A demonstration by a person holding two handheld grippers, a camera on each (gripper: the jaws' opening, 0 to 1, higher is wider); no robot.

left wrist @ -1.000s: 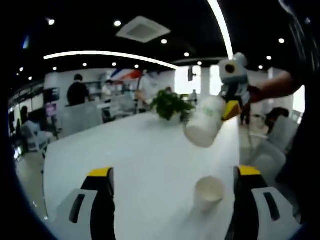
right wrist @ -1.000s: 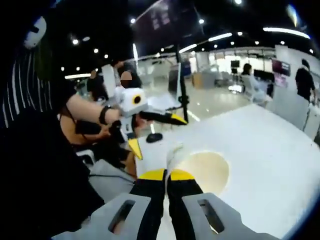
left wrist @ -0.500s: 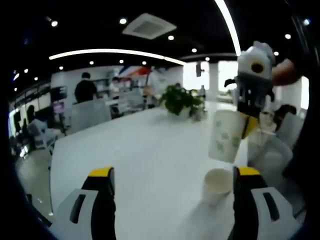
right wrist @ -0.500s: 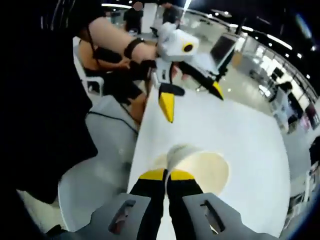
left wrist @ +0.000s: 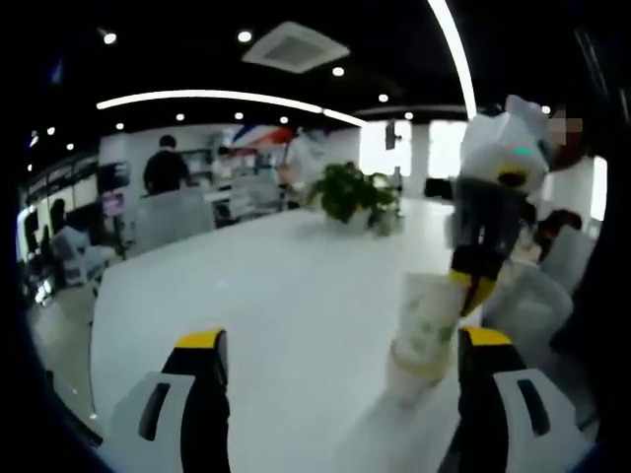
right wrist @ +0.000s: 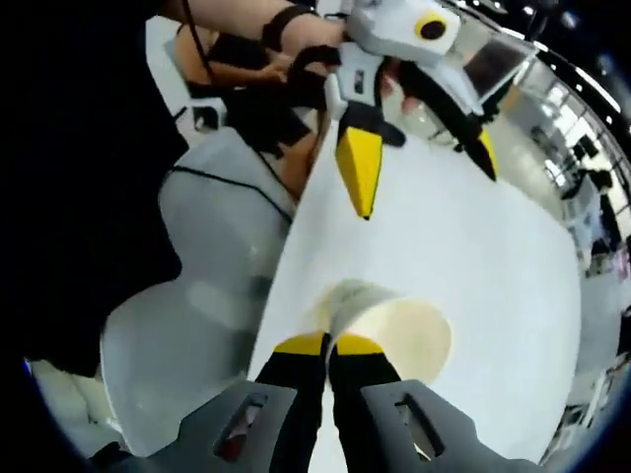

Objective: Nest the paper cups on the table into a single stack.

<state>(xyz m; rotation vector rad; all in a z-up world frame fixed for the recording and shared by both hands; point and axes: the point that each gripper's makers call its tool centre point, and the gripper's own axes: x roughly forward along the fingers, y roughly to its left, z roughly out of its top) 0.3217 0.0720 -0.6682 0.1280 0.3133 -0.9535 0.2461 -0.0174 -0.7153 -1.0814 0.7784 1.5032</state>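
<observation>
A white paper cup with a green pattern [left wrist: 426,317] stands upright, its base sunk into a second paper cup [left wrist: 406,372] on the white table [left wrist: 286,296]. My right gripper [left wrist: 478,289] reaches down from the right and is shut on the upper cup's rim. In the right gripper view my right gripper [right wrist: 329,345] pinches the wall of the cup [right wrist: 399,330], whose open mouth faces the camera. My left gripper [left wrist: 340,347] is open with nothing between its jaws, just short of the two cups. Seen from the right gripper view, the left gripper [right wrist: 424,166] hovers over the table.
A potted plant [left wrist: 345,192] stands at the table's far end. White chairs [right wrist: 187,286] line the table's edge [right wrist: 286,256], beside a person's dark clothes. Desks and people fill the background [left wrist: 163,177].
My right gripper has turned its cup from tilted to upright and lowered it into the cup standing on the table. The left gripper has stayed open and nearly still.
</observation>
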